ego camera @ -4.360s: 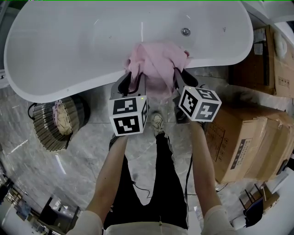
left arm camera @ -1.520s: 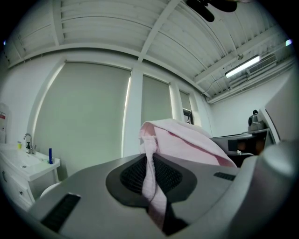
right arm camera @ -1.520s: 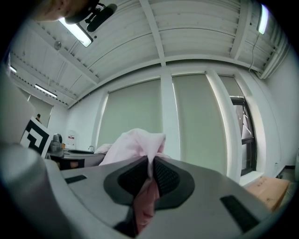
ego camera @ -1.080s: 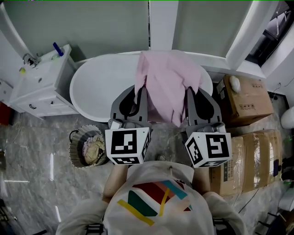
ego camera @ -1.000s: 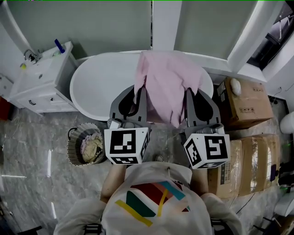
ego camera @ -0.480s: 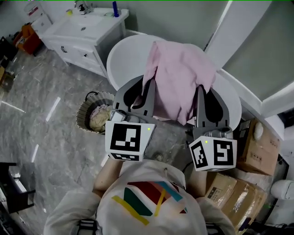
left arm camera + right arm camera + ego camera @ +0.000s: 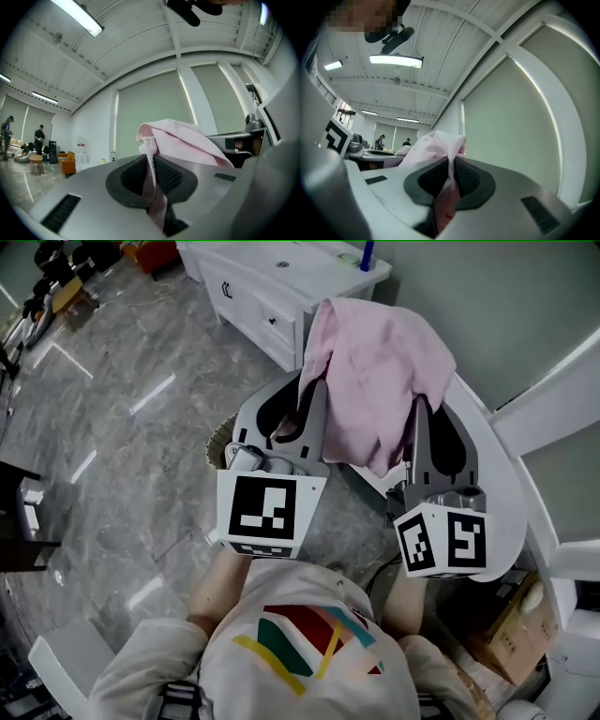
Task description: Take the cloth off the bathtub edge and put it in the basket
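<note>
A pink cloth (image 7: pixel 375 371) hangs spread between my two grippers, lifted off the white bathtub (image 7: pixel 502 493), which lies at the right. My left gripper (image 7: pixel 314 395) is shut on the cloth's left corner, and my right gripper (image 7: pixel 419 409) is shut on its right corner. In the left gripper view a pinched fold of the cloth (image 7: pixel 178 140) runs down between the dark pads of the left gripper (image 7: pixel 151 164). The right gripper view shows the cloth (image 7: pixel 436 145) bunched in the right gripper (image 7: pixel 451 173). Only a sliver of the wicker basket (image 7: pixel 218 435) shows beside the left gripper's body.
A white vanity cabinet (image 7: pixel 281 287) stands at the top, close behind the cloth. Grey marble floor (image 7: pixel 112 427) spreads to the left. Cardboard boxes (image 7: pixel 511 634) sit at the lower right. People stand far off in both gripper views.
The view has swung left: the bathtub slid to the right, the vanity came to the top centre, and the basket went under the left gripper. Both grippers still hold the cloth raised.
</note>
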A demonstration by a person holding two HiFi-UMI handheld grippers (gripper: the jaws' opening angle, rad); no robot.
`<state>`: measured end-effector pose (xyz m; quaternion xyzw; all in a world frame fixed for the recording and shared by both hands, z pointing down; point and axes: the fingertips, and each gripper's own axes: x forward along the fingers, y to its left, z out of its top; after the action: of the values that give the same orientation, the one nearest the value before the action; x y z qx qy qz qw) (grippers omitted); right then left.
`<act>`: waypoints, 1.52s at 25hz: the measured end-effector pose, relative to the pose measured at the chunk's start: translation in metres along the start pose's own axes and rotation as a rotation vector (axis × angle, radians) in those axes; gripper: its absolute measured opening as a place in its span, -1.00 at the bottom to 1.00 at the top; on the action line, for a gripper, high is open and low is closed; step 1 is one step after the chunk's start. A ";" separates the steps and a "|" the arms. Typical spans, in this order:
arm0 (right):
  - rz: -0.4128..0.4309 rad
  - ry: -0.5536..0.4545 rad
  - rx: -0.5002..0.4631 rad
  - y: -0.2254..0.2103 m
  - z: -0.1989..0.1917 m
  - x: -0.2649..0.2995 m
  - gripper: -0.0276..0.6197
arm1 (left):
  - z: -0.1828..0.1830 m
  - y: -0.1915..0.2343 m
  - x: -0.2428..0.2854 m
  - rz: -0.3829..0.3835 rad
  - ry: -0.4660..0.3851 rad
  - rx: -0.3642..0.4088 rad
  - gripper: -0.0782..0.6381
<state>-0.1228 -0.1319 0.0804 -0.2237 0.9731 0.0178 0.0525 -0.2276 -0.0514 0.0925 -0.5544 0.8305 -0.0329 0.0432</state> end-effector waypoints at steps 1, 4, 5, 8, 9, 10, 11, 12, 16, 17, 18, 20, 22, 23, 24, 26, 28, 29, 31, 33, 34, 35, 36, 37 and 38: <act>0.033 0.004 0.002 0.011 -0.002 0.012 -0.77 | -0.002 0.015 -0.002 0.033 0.005 0.001 -0.64; 0.134 0.019 0.008 0.044 -0.010 0.049 -0.77 | -0.012 0.059 -0.010 0.125 0.020 -0.002 -0.64; 0.164 0.025 0.010 0.056 -0.015 0.060 -0.77 | -0.016 0.074 -0.012 0.150 0.026 -0.005 -0.64; 0.243 0.050 0.023 0.092 -0.030 0.091 -0.77 | -0.033 0.115 -0.022 0.217 0.061 -0.014 -0.64; 0.266 0.060 0.033 0.104 -0.035 0.099 -0.77 | -0.038 0.128 -0.027 0.241 0.075 -0.014 -0.64; 0.286 0.069 0.047 0.116 -0.040 0.106 -0.77 | -0.043 0.139 -0.031 0.266 0.088 -0.011 -0.64; 0.302 0.078 0.061 0.126 -0.045 0.113 -0.77 | -0.047 0.150 -0.035 0.291 0.100 -0.007 -0.64; 0.318 0.088 0.071 0.136 -0.050 0.120 -0.77 | -0.052 0.161 -0.038 0.313 0.112 -0.005 -0.64; 0.382 0.141 0.079 0.170 -0.074 0.142 -0.77 | -0.078 0.195 -0.049 0.377 0.171 -0.026 -0.64; 0.393 0.153 0.080 0.179 -0.080 0.146 -0.77 | -0.086 0.202 -0.051 0.387 0.188 -0.036 -0.64; 0.402 0.164 0.080 0.186 -0.086 0.151 -0.77 | -0.094 0.209 -0.052 0.396 0.203 -0.047 -0.64; 0.414 0.189 0.079 0.197 -0.101 0.160 -0.77 | -0.111 0.222 -0.051 0.410 0.229 -0.069 -0.64; 0.422 0.222 0.079 0.203 -0.119 0.172 -0.77 | -0.131 0.232 -0.046 0.418 0.254 -0.092 -0.64; 0.425 0.239 0.078 0.205 -0.128 0.178 -0.77 | -0.141 0.236 -0.043 0.418 0.266 -0.104 -0.64; 0.428 0.256 0.076 0.207 -0.138 0.184 -0.77 | -0.151 0.241 -0.040 0.416 0.278 -0.114 -0.64; 0.430 0.292 0.073 0.209 -0.156 0.194 -0.77 | -0.170 0.248 -0.033 0.407 0.304 -0.133 -0.64; 0.430 0.328 0.077 0.210 -0.174 0.201 -0.77 | -0.189 0.254 -0.027 0.400 0.334 -0.148 -0.64; 0.429 0.345 0.079 0.211 -0.184 0.204 -0.77 | -0.199 0.257 -0.024 0.397 0.348 -0.154 -0.64; 0.428 0.378 0.084 0.212 -0.204 0.210 -0.77 | -0.219 0.261 -0.020 0.391 0.377 -0.165 -0.64; 0.431 0.407 0.089 0.215 -0.223 0.216 -0.77 | -0.238 0.266 -0.016 0.382 0.402 -0.176 -0.64; 0.431 0.422 0.090 0.215 -0.233 0.218 -0.77 | -0.248 0.269 -0.015 0.376 0.413 -0.183 -0.64; 0.429 0.439 0.091 0.216 -0.243 0.220 -0.76 | -0.258 0.270 -0.013 0.369 0.425 -0.192 -0.64; 0.425 0.458 0.092 0.215 -0.254 0.222 -0.76 | -0.268 0.271 -0.012 0.362 0.438 -0.200 -0.64; 0.419 0.477 0.095 0.215 -0.265 0.223 -0.76 | -0.278 0.272 -0.011 0.356 0.453 -0.204 -0.64; 0.413 0.496 0.098 0.215 -0.275 0.224 -0.76 | -0.289 0.272 -0.010 0.350 0.470 -0.204 -0.64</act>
<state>-0.4428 -0.0514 0.3319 -0.0161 0.9808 -0.0738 -0.1801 -0.5048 0.0641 0.3521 -0.3816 0.8996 -0.0685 -0.2009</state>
